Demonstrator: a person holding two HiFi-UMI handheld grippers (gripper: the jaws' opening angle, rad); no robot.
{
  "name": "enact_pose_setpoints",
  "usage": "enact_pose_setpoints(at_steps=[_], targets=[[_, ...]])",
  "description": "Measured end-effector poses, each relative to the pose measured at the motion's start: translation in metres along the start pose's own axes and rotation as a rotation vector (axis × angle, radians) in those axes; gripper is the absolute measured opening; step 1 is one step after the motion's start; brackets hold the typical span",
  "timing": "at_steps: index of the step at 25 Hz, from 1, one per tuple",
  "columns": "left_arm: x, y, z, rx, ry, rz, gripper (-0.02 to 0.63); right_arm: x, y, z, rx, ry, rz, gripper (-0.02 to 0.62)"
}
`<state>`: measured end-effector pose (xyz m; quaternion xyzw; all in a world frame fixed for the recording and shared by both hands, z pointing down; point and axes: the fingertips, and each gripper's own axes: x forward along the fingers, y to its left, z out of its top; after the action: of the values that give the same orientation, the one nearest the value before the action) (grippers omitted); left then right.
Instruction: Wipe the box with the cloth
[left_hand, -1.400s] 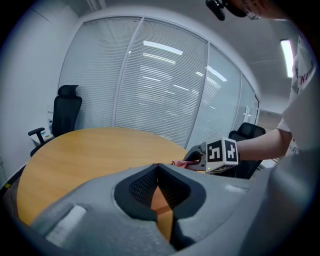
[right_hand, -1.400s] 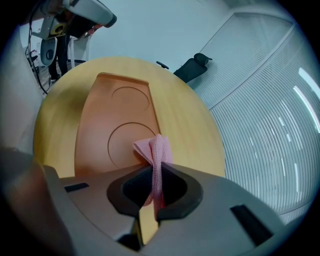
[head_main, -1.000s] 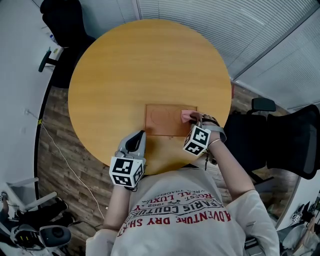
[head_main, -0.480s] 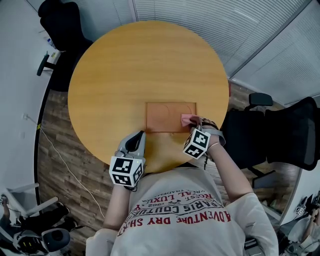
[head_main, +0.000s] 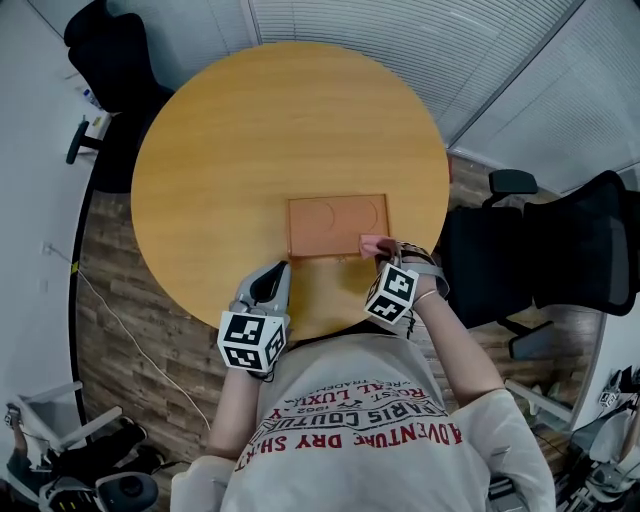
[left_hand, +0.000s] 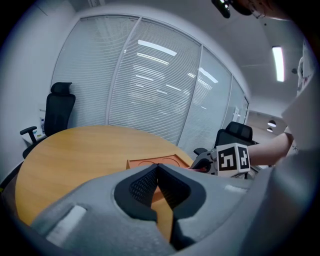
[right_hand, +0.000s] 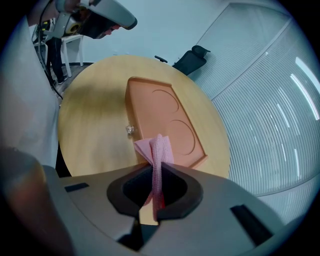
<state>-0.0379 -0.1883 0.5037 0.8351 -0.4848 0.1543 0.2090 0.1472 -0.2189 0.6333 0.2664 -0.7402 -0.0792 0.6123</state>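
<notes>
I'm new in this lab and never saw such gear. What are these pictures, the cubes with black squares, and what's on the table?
No robot: a person holds a claw in each hand; the marker cubes belong to them. One picture comes from a head camera looking down; the other two from a camera riding on each claw. On the round wooden table lies a flat orange-brown box. The right claw is shut on a pink cloth at the box's near right corner. The left claw is shut, empty, over the table's near edge.
</notes>
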Motion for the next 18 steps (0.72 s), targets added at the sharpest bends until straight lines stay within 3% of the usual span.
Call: enact_pose_setpoints(at_steps=[12, 18], targets=[[-0.008, -0.005, -0.009, 0.038, 0.022, -0.074, 0.009, -0.017, 0.037, -0.01, 0.056, 0.077, 0.077, 0.032], [-0.018, 0.004, -0.014, 0.056, 0.024, -0.088, 0.009, -0.029, 0.057, -0.007, 0.154, 0.073, 0.116, 0.032]])
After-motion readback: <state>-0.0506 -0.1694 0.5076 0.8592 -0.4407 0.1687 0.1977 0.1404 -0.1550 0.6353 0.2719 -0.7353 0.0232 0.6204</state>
